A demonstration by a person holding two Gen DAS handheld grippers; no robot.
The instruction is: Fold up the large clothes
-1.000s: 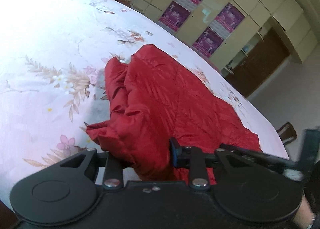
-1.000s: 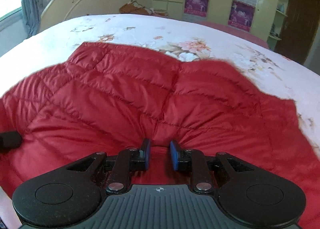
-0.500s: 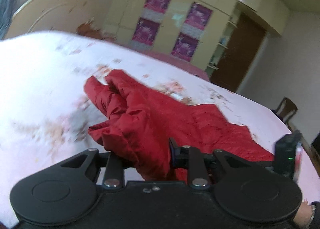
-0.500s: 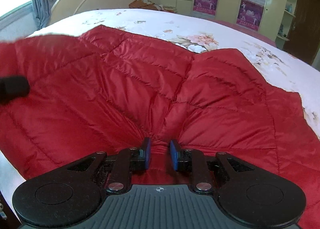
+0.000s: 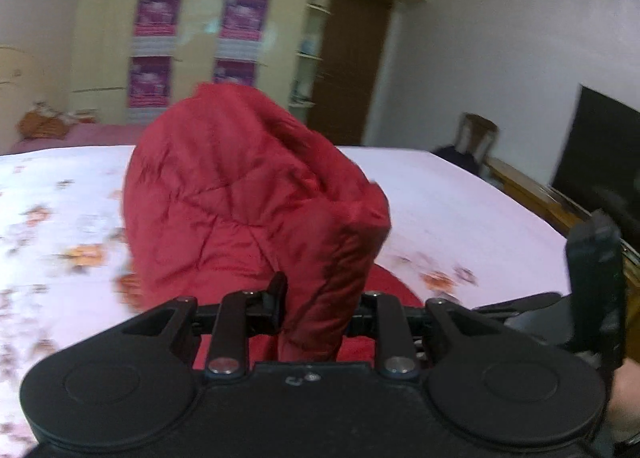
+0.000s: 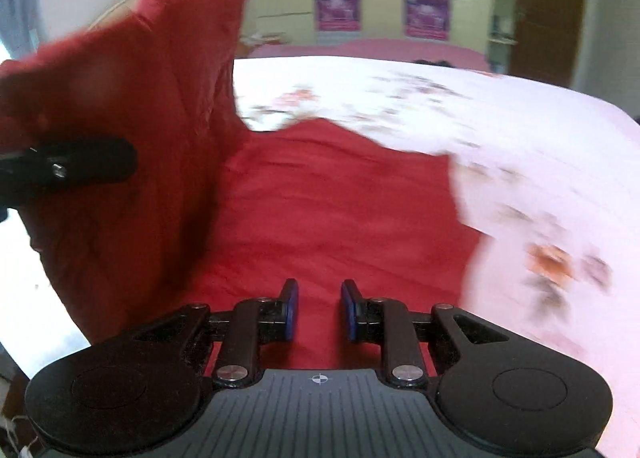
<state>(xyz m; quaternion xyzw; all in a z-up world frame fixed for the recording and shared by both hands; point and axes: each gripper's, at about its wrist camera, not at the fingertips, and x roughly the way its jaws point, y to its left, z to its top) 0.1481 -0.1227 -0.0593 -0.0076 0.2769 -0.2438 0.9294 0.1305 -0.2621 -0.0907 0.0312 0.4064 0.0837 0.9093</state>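
with the left gripper pinching a raised bunch of the red jacket and the right gripper pinching its hem ahead, the slick padding could slip free onto the bed mid-fold.

Dim indoor light — heavy motion blur.

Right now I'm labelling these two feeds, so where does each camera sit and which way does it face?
Left wrist view: on the left tongs, facing across the bed to the wardrobe; shut on the raised red jacket; a hand shows at right.
Right wrist view: on the right tongs, angled down over the bed; clamping the jacket's flat part.
Shared: jacket, bed, wardrobe posters; each view shows the other tongs.
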